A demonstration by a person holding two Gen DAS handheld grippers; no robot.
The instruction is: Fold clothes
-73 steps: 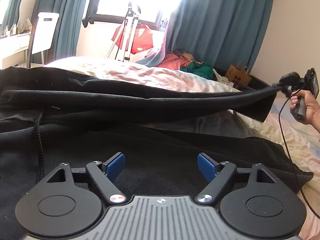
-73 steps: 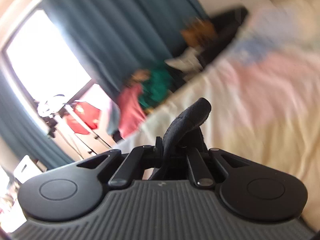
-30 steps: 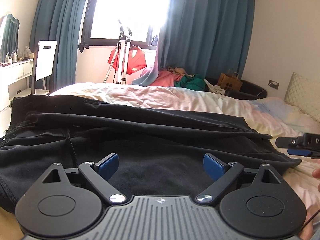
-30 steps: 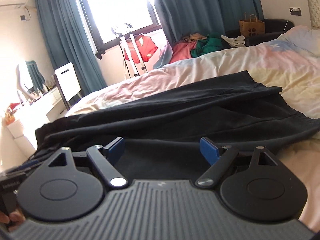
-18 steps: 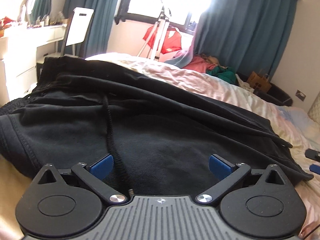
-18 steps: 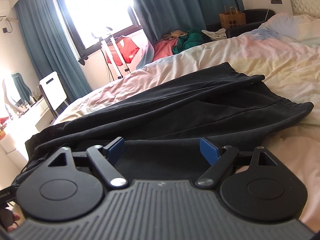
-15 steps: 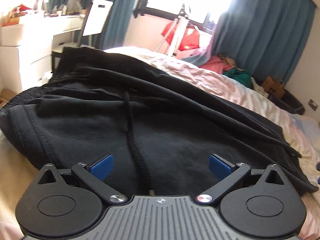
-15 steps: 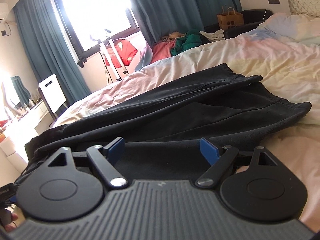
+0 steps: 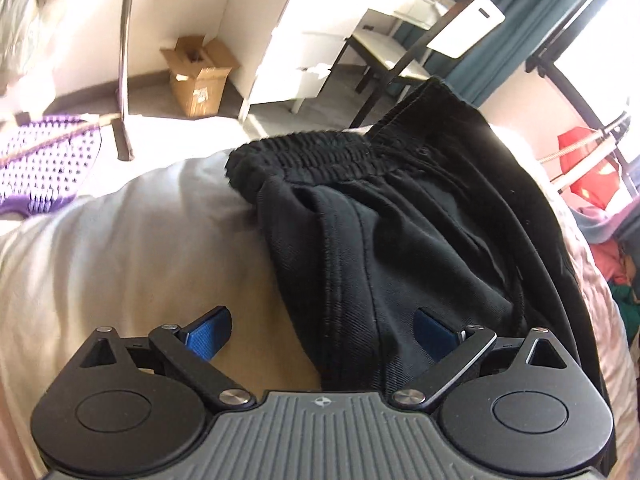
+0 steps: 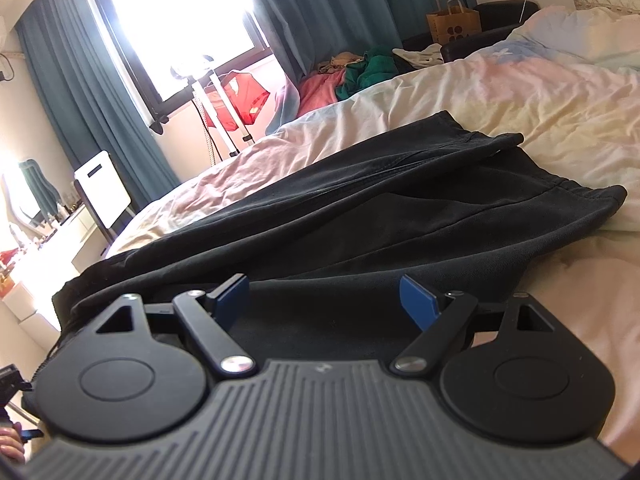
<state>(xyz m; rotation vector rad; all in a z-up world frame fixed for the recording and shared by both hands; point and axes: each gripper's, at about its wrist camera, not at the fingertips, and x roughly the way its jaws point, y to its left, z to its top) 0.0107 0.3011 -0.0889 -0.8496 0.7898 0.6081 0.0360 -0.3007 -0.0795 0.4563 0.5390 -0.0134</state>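
Black trousers (image 9: 420, 232) lie folded lengthwise on the bed (image 9: 120, 240). The left wrist view shows their elastic waistband (image 9: 316, 152) bunched near the bed's edge. My left gripper (image 9: 320, 330) is open, hovering just over the near side seam of the waist end; one blue pad (image 9: 210, 330) is over the sheet, the other over black cloth. In the right wrist view the trousers (image 10: 380, 208) stretch from lower left to their leg hems (image 10: 580, 196) at the right. My right gripper (image 10: 326, 298) is open above the cloth's near edge, holding nothing.
A cardboard box (image 9: 198, 74), a white chair (image 9: 436, 46) and a white desk stand on the floor past the bed's end. A purple mat (image 9: 44, 160) lies at left. A clothes pile (image 10: 348, 72) and a paper bag (image 10: 452, 22) sit under teal curtains. A hand (image 10: 10, 446) shows at lower left.
My left gripper swung left to the waistband end and now looks down at the bed's edge and floor. My right gripper let go of the leg earlier and has stayed open, barely shifting.
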